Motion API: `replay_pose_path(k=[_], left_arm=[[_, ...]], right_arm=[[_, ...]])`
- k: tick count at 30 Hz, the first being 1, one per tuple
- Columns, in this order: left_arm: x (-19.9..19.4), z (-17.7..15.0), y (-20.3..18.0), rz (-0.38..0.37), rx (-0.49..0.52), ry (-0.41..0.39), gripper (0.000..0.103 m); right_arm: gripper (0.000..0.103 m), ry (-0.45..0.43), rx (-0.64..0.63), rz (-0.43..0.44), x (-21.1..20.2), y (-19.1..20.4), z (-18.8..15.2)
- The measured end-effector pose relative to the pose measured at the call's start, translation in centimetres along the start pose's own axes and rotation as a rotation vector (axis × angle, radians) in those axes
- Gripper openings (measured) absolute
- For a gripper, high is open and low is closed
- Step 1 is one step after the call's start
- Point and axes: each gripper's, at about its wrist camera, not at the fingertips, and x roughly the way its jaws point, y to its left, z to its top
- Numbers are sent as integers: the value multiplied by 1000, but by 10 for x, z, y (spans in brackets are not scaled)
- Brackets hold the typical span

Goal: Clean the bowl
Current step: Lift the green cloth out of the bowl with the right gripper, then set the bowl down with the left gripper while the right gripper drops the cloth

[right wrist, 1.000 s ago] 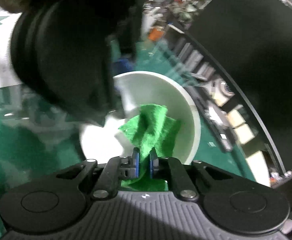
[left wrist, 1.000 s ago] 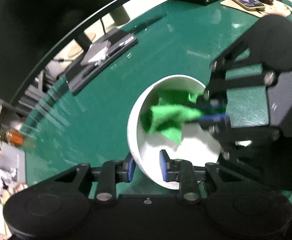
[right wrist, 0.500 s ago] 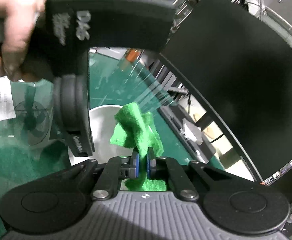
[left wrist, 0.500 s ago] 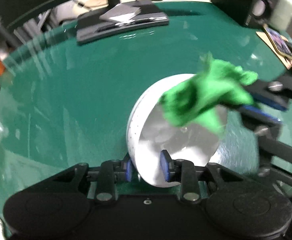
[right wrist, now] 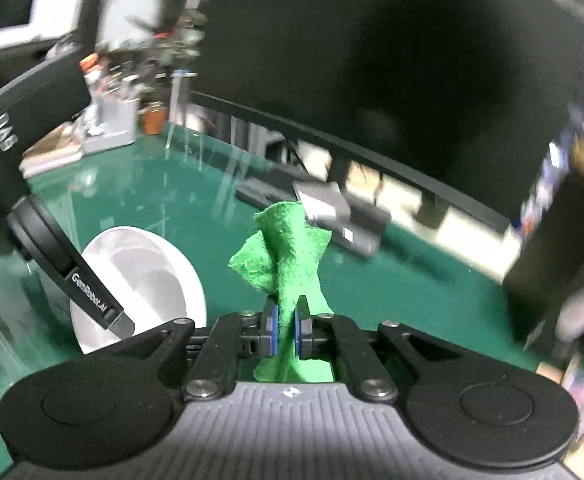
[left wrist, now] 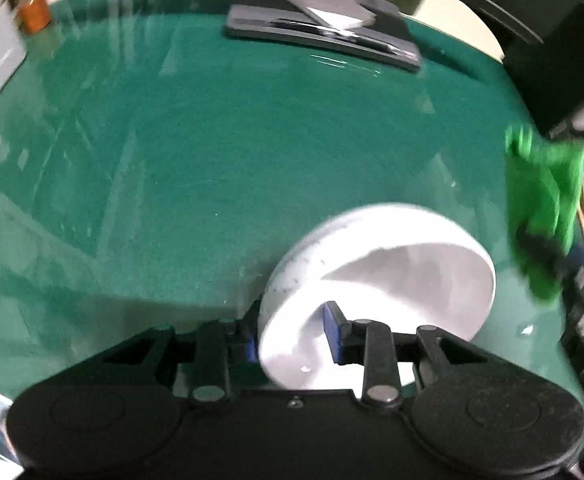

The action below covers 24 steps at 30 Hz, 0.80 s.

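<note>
Out comes the green cloth (right wrist: 288, 256) — a second ago it was down inside the white bowl (left wrist: 375, 292), now we see it well clear, off at the right edge of the left wrist view and standing up at centre frame in the right wrist view. Our right gripper (right wrist: 286, 326) is clenched on the cloth, pads pinching its twisted waist. Our left gripper (left wrist: 292, 336) clamps the bowl's rim, one pad inside the wall and one outside, with the bowl tipped so its mouth faces right, low and right of centre in that view.

We cannot tell from here whether another wipe is coming or the wiping is over; the inside looks white, though blur hides any fine marks. If we go back in, we want the loose bunch of cloth leading, not the pads, and the left grip firm on that rim — a tilted bowl held by one wall can pivot.

Underneath us is a glossy green desk mat (left wrist: 212, 152), streaked with reflections. Top centre of the left view sits a dark keyboard (left wrist: 323, 36) with a grey card on it; a big dark monitor (right wrist: 391, 60) fills the upper right of the right view, clutter blurred at upper left.
</note>
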Motion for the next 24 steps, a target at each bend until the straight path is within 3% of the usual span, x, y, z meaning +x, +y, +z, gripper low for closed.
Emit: replay_pose_path(k=[10, 11, 13, 17, 22, 24], left_arm=[[5, 17, -6, 22, 5, 22, 40], [4, 20, -8, 18, 7, 18, 40], [5, 25, -11, 34, 22, 20, 40], [9, 29, -13, 44, 33, 23, 41], [14, 34, -19, 58, 57, 35, 49], [14, 34, -19, 57, 61, 50, 48]], right_arm=[[6, 169, 143, 30, 24, 5, -25], [11, 179, 153, 24, 27, 3, -25], [36, 177, 185, 27, 25, -1, -25], [46, 173, 223, 5, 26, -10, -24], [83, 90, 312, -61, 9, -22, -23], [83, 66, 344, -44, 7, -25, -22]])
